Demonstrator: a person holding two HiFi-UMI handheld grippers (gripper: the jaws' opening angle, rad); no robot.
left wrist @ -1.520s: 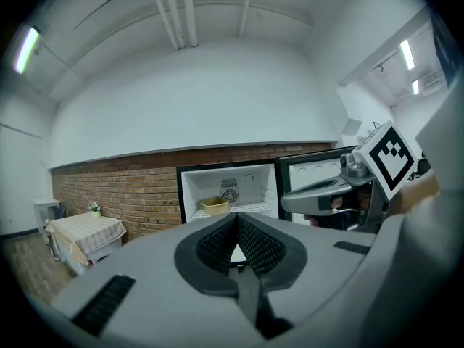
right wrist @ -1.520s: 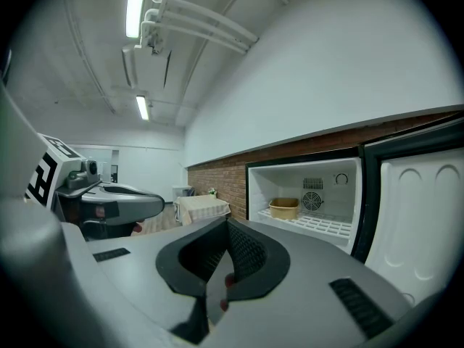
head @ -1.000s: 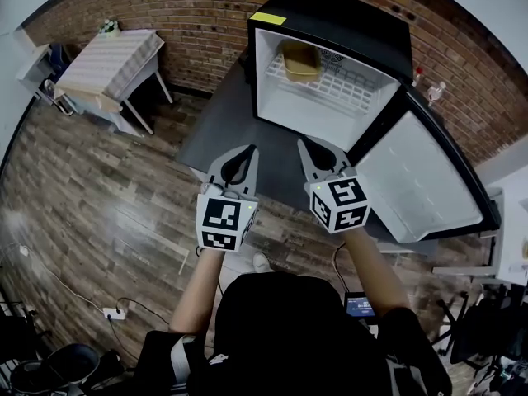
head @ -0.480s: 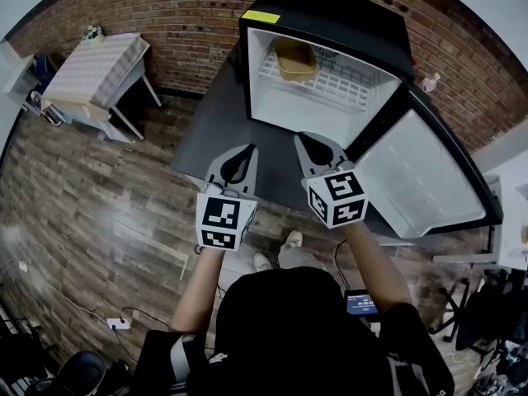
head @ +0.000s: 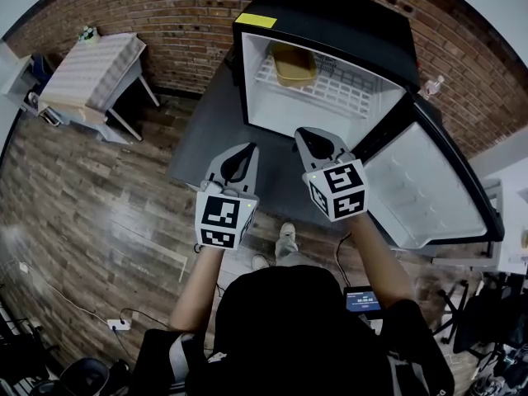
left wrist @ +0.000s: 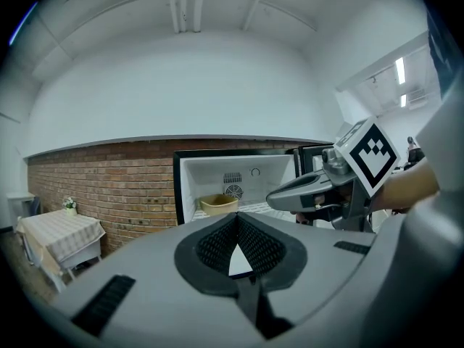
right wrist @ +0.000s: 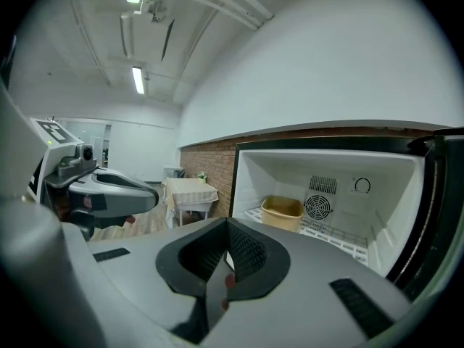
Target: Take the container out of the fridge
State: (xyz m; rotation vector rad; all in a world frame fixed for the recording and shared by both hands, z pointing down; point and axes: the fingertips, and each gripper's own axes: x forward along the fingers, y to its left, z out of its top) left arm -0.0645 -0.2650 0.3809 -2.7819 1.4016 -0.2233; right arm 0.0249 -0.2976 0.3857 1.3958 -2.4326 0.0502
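**Head view: tan rectangular plastic container (head: 294,63) sits on the shelf inside the open black mini fridge (head: 346,19)**

The container stands upright at the back left of the white wire shelf (head: 351,91), close to the fridge's left inner wall. Nothing touches it. In the right gripper view the container (right wrist: 282,212) sits just left of a round fan grille (right wrist: 317,207) in the white back wall, with a small dial (right wrist: 362,185) higher up to the right. The left gripper view shows the same tub (left wrist: 219,204) through the open front of the fridge (left wrist: 185,187).

The fridge door (head: 425,184) is swung wide to the right, its white lining facing up. A yellow sticker (head: 256,20) lies on the top front edge of the cabinet. The fridge stands on a dark grey tabletop (head: 210,130).

Both grippers hover side by side in front of the opening, well apart from the container and pointing towards it. The left gripper (head: 248,148) has its jaws closed tip to tip with nothing between them, as its own view confirms (left wrist: 236,216). The right gripper (head: 302,133) is likewise closed and empty (right wrist: 227,223), and lies nearer the fridge's lower edge.

Behind the fridge runs a red brick wall (head: 165,11). A small table with a pale striped cloth (head: 91,68) stands far left on the wooden plank floor (head: 82,196).
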